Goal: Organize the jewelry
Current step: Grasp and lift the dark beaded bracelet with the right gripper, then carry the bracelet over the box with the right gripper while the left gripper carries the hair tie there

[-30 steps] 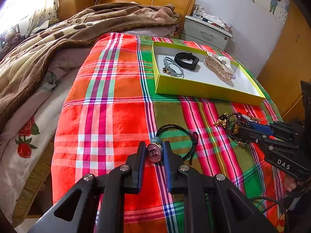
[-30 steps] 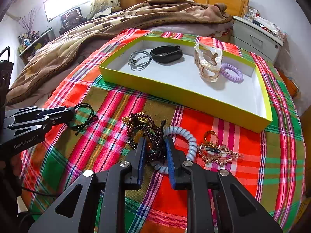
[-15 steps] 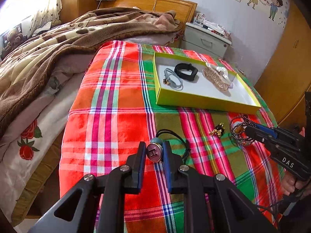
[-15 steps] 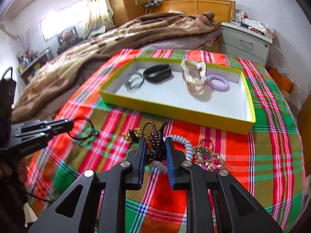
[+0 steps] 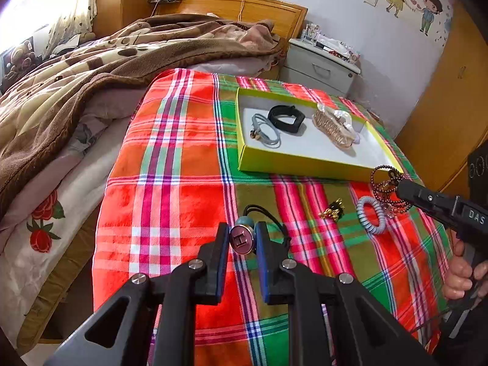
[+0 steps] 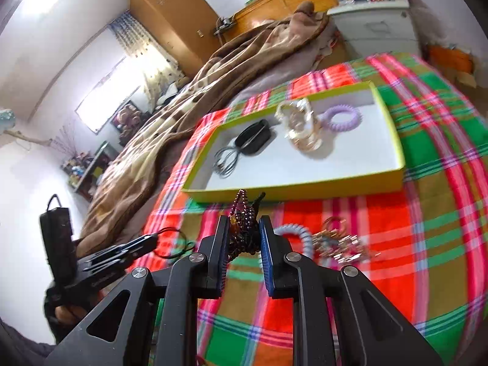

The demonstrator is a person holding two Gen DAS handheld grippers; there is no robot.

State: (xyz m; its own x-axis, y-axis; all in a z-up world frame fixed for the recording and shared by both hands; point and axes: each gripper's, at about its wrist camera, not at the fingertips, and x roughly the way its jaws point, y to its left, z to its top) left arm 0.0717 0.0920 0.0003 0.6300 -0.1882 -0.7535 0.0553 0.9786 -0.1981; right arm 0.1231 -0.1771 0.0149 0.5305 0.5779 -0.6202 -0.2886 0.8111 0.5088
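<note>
Both grippers pinch: left (image 5: 242, 238) a hair tie (image 5: 244, 239), right (image 6: 243, 238) beads (image 6: 242, 225) (purple coil (image 6: 341, 118) shows only there).

Plaid cloth (image 5: 183, 158): woven, matt. Tray (image 5: 305, 166): card-like, yellow-green walls, smooth white floor. At its twelve o'clock, blanket (image 5: 91, 70): plush brown fleece; headboard (image 5: 244, 6): varnished wood. Bead bracelet (image 6: 242, 228): glossy dark beads. Hair-tie charm (image 5: 242, 239): shiny metal disc. Coil tie (image 5: 370, 218): smooth plastic. Left gripper (image 5: 242, 244) and right gripper (image 6: 244, 238): matt black plastic.

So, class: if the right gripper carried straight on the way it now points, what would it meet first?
Probably the near wall of the yellow-green tray, straight beyond the right gripper holding the dark bead bracelet; depth is hard to judge.
</note>
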